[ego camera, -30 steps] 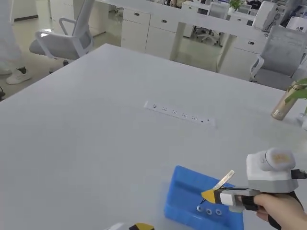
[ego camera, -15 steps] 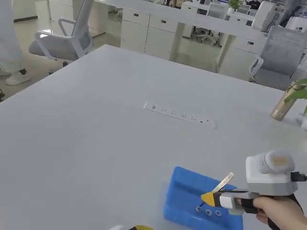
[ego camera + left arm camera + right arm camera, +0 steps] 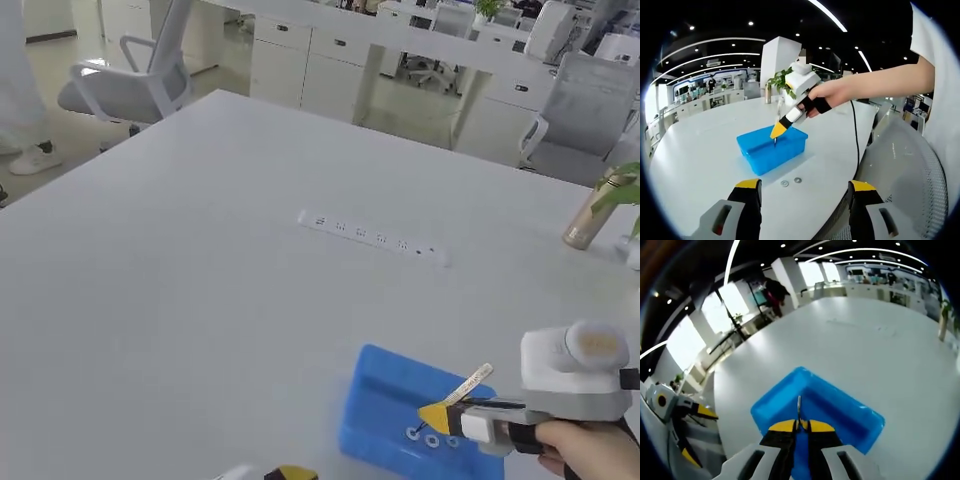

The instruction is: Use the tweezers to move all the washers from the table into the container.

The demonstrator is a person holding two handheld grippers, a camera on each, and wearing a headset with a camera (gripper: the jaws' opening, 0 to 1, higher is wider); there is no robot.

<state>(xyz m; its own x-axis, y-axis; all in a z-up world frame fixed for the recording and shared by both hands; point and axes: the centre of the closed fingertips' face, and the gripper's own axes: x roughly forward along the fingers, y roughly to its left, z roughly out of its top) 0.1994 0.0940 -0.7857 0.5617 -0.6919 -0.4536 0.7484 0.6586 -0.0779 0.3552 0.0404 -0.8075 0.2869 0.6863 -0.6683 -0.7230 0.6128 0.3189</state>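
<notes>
Head view, lower right: right gripper (image 3: 436, 414) is pinched narrow on the tweezers (image 3: 470, 383). Handle end sticks up-right, tip points down into the blue container (image 3: 362, 415). Three washers (image 3: 432, 440) lie on its floor, just under the yellow jaw tips. Can't tell if the tweezers tip carries a washer.

Vs 1 s ago: right gripper + tweezers sit a touch lower against the container. Container hasn't moved, and the washers inside are same count, same spot. The small shift of the whole pic is the camera.

Left gripper view, btm of frame: left gripper (image 3: 805, 186) has jaws spread wide, nothing between. Two loose washers (image 3: 784, 183) lie centre-low on the white table (image 3: 700, 150), near the container's front wall, side by side, not touching.

Right gripper view, btm centre: jaws nearly together, tweezers a thin line between them, over the container interior.

Also in head view: power strip (image 3: 370, 238) mid-frame, gold bottle (image 3: 588, 218) at right edge, office chair (image 3: 125, 85) upper left.
</notes>
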